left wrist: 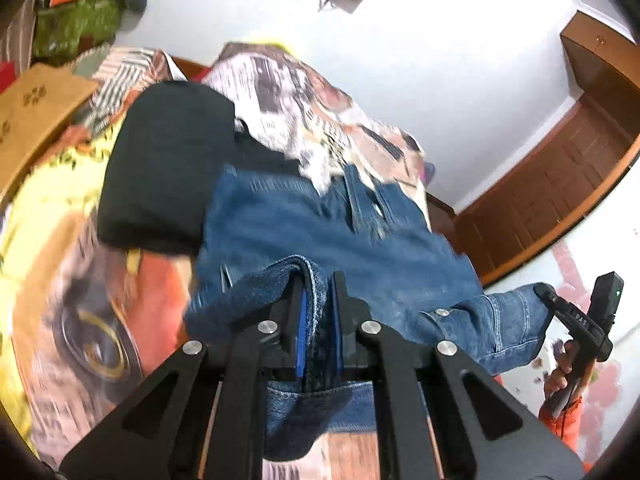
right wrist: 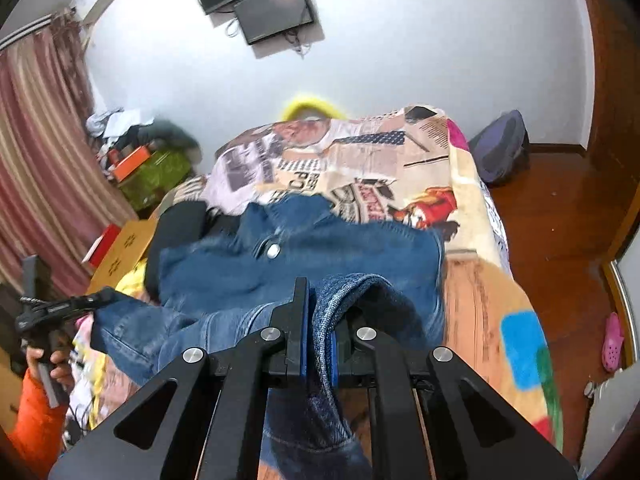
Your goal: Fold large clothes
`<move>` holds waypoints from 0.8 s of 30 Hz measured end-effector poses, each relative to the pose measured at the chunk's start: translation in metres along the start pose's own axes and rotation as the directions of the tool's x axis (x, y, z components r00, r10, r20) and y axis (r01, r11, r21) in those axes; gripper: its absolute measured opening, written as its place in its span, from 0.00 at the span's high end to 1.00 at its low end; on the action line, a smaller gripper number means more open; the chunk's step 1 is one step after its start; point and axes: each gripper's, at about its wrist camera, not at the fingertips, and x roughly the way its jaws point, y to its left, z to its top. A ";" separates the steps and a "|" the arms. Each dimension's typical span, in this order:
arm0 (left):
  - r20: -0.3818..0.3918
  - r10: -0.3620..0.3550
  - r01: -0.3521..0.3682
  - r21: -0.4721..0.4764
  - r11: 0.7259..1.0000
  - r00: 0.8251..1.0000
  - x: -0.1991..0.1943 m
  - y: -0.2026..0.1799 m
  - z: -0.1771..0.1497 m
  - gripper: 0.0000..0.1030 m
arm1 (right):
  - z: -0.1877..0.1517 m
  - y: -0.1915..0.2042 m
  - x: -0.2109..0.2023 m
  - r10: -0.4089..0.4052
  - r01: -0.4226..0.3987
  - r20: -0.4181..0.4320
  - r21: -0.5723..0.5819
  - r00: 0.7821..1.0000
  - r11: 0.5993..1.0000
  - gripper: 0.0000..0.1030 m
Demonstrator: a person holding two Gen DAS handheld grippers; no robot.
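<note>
**Denim garment pinched at two points over the bed**

Garment: blue denim garment (left wrist: 320, 232), mid-wash, faded paler in patches, with metal buttons and stitched seams showing. The weave looks lighter on the turned-over edges. Frames are motion-blurred, so finer detail is not readable.

Location: it lies on the bed, over a printed blanket (right wrist: 400, 160) with newspaper-style graphics. Its near part is raised off the blanket between the two grippers. A folded black garment (left wrist: 168, 160) sits just beside it, touching its edge in the left wrist view.

Left gripper (left wrist: 318, 304): jaws narrow, blue pads pressed on a rolled fold of denim that fills the gap.

Right gripper (right wrist: 320, 312): jaws likewise nearly closed, clamped on a doubled denim edge. In the left wrist view it sits at the far right end of the cloth (left wrist: 548, 294), held by a hand (left wrist: 560, 376) in an orange sleeve (left wrist: 564, 416).

Orientation: the held edge runs roughly side to side between the two grippers, and a sleeve or leg section stretches along it. The rest of the garment extends away from the grippers toward the wall (right wrist: 400, 60). I cannot tell which of these is the long axis, as the cloth is bunched.
</note>
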 end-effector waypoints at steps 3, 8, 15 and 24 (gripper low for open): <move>-0.002 0.031 -0.031 0.002 1.000 1.000 0.018 0.010 0.013 0.91 | 0.007 -0.014 0.031 -0.058 0.058 -0.016 0.006 0.998 0.998 0.94; -0.075 0.113 -0.115 -0.025 0.993 0.991 0.075 0.041 0.011 0.91 | 0.000 -0.049 0.086 -0.101 0.107 -0.117 0.052 0.988 0.993 0.94; -0.190 0.188 -0.194 -0.012 0.981 0.964 0.125 0.065 -0.009 0.91 | -0.021 -0.063 0.104 -0.119 0.123 -0.151 0.020 0.981 0.992 0.93; -0.105 0.263 -0.250 0.128 0.960 0.959 0.088 0.033 -0.016 0.66 | -0.022 -0.042 0.082 -0.162 0.143 -0.193 -0.110 0.968 0.984 0.83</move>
